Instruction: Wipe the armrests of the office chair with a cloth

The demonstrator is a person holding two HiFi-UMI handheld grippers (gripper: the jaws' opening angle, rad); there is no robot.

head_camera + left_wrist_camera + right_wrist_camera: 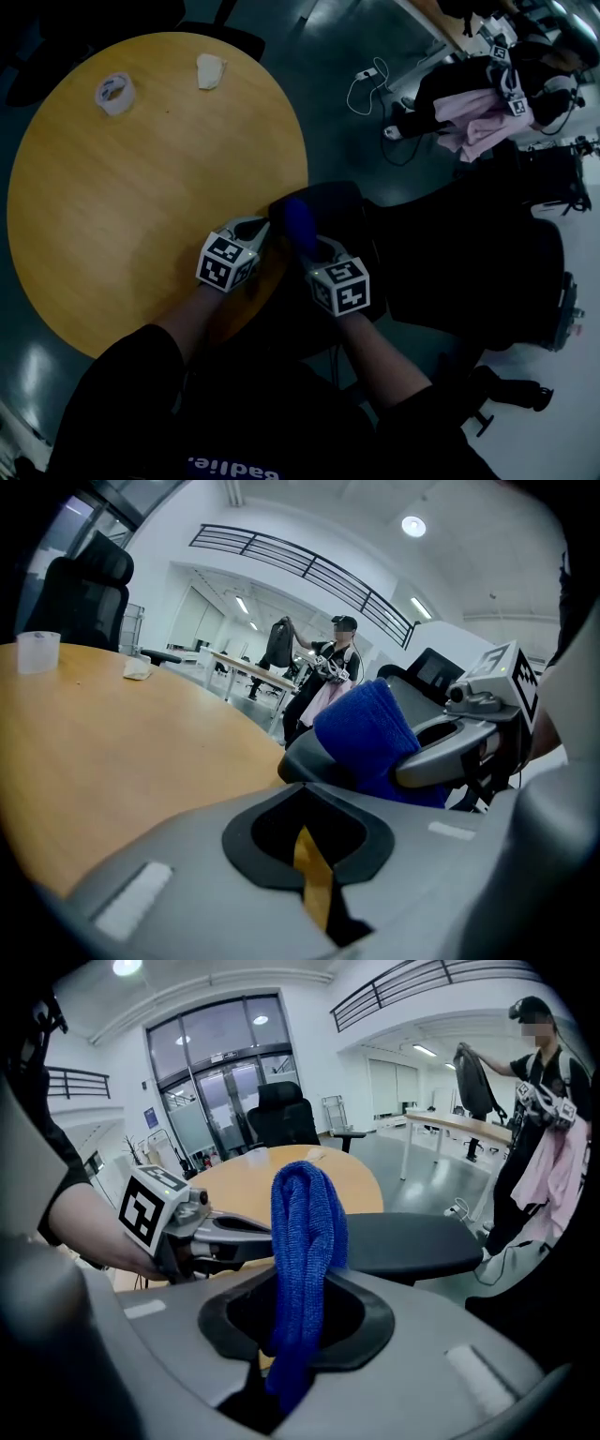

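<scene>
A blue cloth (299,221) stands bunched up between the jaws of my right gripper (314,246), which is shut on it. The cloth (307,1232) rests against the near end of the dark chair armrest (323,200), which lies just beyond the jaws (412,1241). The black office chair (469,267) sits to the right of the armrest. My left gripper (261,228) hovers over the table's edge beside the armrest, with its jaws together on nothing. In the left gripper view the cloth (370,733) and the right gripper (469,742) lie straight ahead.
The round wooden table (141,187) fills the left side, with a roll of tape (115,92) and a crumpled white wad (210,70) at its far edge. Cables (370,89) trail on the floor. A person holding pink cloth (487,117) stands at the back right.
</scene>
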